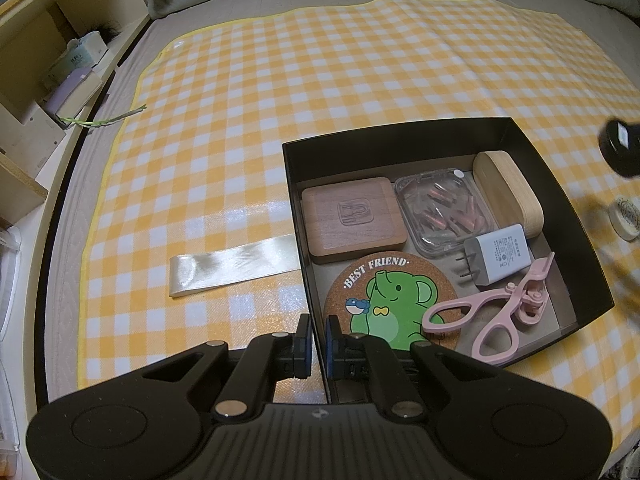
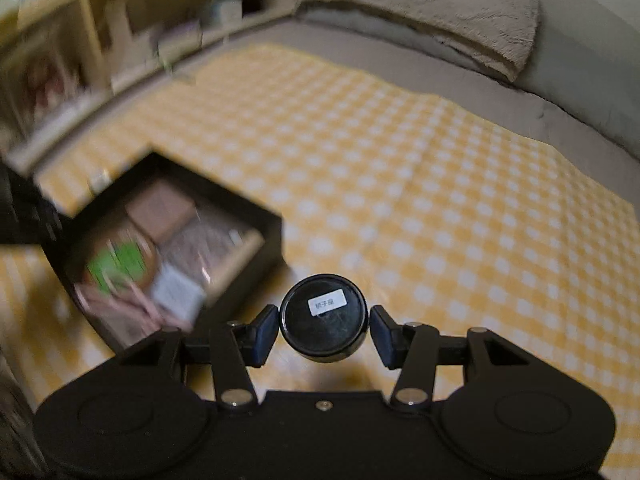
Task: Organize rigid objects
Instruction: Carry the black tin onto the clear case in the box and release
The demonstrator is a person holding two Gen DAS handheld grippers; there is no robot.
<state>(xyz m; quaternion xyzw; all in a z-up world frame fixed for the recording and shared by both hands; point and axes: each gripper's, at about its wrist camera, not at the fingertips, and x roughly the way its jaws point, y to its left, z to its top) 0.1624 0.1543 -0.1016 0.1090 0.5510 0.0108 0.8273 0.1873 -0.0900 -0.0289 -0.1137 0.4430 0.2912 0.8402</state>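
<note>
The right tool (image 2: 323, 330) clamps a round black labelled tin (image 2: 323, 317) above the yellow checked mat on the bed, just beside the black cardboard box (image 2: 240, 208). Gripped only at its curved rim, it could slip out. The left tool (image 1: 317, 342) pinches the box's near-left wall.

Dim warm light — glare on the checked cloth (image 1: 248, 216), right-wrist view motion-blurred, edges fisheye-bent

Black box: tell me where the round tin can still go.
In the black box, bare floor shows only along the near-right wall past the pink scissors and charger. The rest is crowded. The checkered cloth behind lies open.
</note>
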